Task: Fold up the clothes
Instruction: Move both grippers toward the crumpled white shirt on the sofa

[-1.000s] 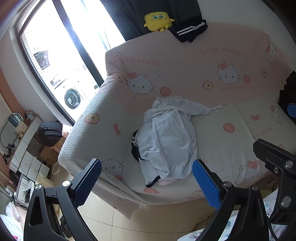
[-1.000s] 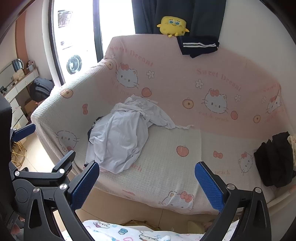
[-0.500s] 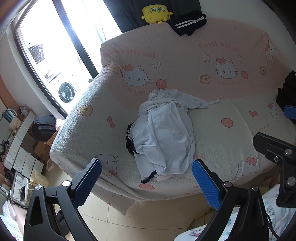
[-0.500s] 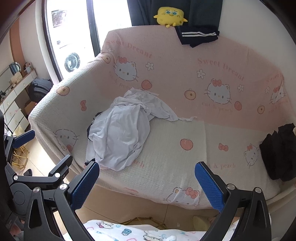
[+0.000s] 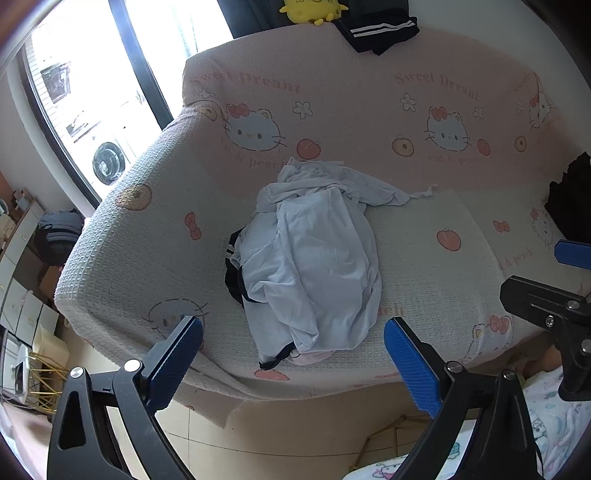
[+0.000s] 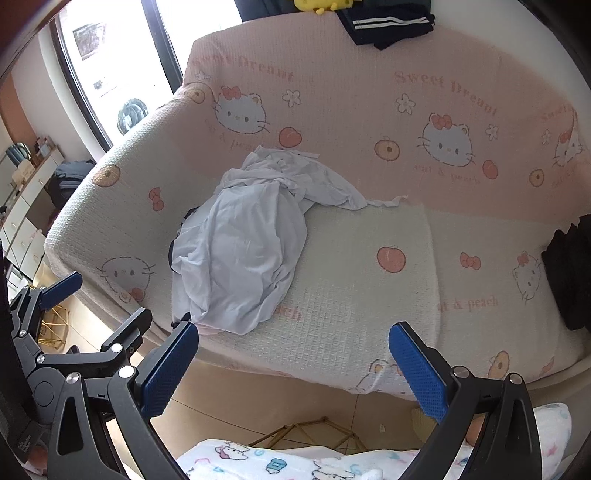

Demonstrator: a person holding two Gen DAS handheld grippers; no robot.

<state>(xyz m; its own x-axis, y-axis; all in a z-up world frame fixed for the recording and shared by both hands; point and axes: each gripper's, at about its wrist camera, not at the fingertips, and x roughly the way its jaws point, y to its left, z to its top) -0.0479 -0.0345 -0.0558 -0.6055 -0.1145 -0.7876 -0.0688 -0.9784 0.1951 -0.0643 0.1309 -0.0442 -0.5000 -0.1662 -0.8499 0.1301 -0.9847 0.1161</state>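
A crumpled pale blue garment (image 5: 314, 266) (image 6: 243, 251) lies in a heap on the seat of the sofa (image 5: 424, 280) (image 6: 369, 302), which wears a pink and white cat-print cover. A black garment with white stripes (image 5: 232, 266) peeks out from under its left side. My left gripper (image 5: 293, 354) is open, hanging over the floor just in front of the heap's near edge, holding nothing. My right gripper (image 6: 293, 354) is open too, in front of the sofa edge, to the right of the heap. The left gripper's fingers (image 6: 61, 286) show at the right wrist view's left edge.
A dark striped garment (image 5: 376, 31) (image 6: 388, 24) and a yellow plush toy (image 5: 314, 9) sit on the sofa back. Black clothing (image 5: 569, 206) (image 6: 570, 273) lies at the seat's right end. A glass door with a washing machine (image 5: 107, 162) behind it stands left. Printed fabric (image 6: 295, 461) is below.
Both grippers have moved closer to the sofa, so the pale blue heap looks larger and sits lower in both views. Both stay open and empty.
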